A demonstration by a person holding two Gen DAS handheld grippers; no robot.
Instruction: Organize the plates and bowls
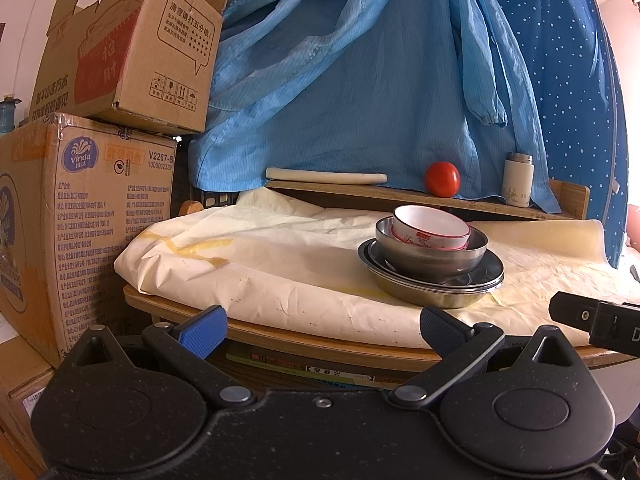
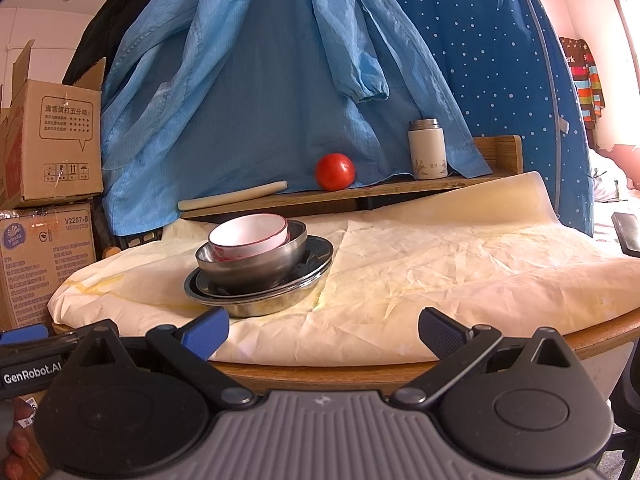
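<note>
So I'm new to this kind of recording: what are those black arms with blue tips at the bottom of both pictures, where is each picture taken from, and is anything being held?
There is no robot here. A person holds a two-finger gripper in each hand, and each gripper carries a wide-angle camera looking forward along its fingers. One picture comes from the left gripper, the other from the right gripper. The blue tips are the finger pads. Both grippers are open and hold nothing; they sit short of the table edge.

On the paper-covered table stands one stack: a white bowl with a red rim inside a steel bowl, on steel plates. Behind, a wooden shelf carries a tomato, a white flask and a pale flat board. Cardboard boxes are stacked on the left.
</note>
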